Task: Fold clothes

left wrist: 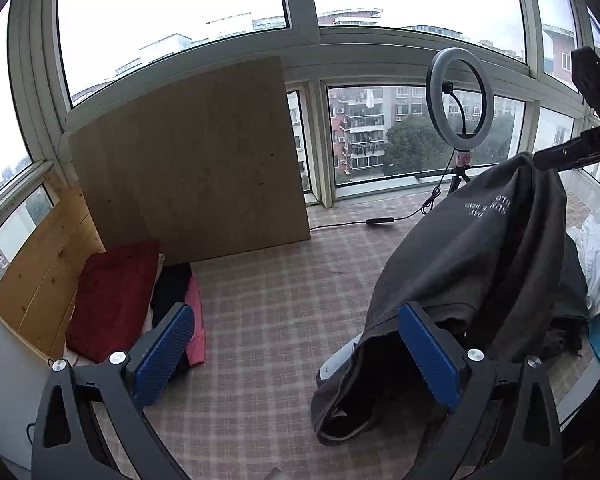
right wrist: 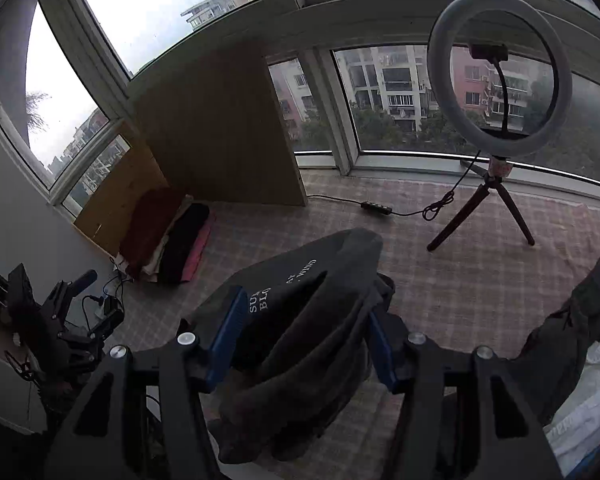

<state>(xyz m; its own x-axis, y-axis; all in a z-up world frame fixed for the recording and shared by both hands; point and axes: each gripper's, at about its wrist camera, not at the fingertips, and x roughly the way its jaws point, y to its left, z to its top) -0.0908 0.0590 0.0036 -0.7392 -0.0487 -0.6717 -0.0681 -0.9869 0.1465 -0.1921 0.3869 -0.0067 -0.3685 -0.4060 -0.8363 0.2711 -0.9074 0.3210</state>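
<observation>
Clearly unfolded as yet, the dark grey garment (right wrist: pixel 296 320) with white lettering hangs bunched above the checked worktop (left wrist: pixel 268 280), lifted at one end by the right tongs (right wrist: pixel 306 344), which are clamped on its cloth. Left tongs (left wrist: pixel 296 356) stand wide apart, one pad beside the garment's lower hem, gripping nothing. Beyond, a folded stack (left wrist: pixel 120 292) of red, black and pink pieces lies against the wooden board (left wrist: pixel 188 156), suggesting several items are done; white and blue clothes (left wrist: pixel 598 272) wait at right.
</observation>
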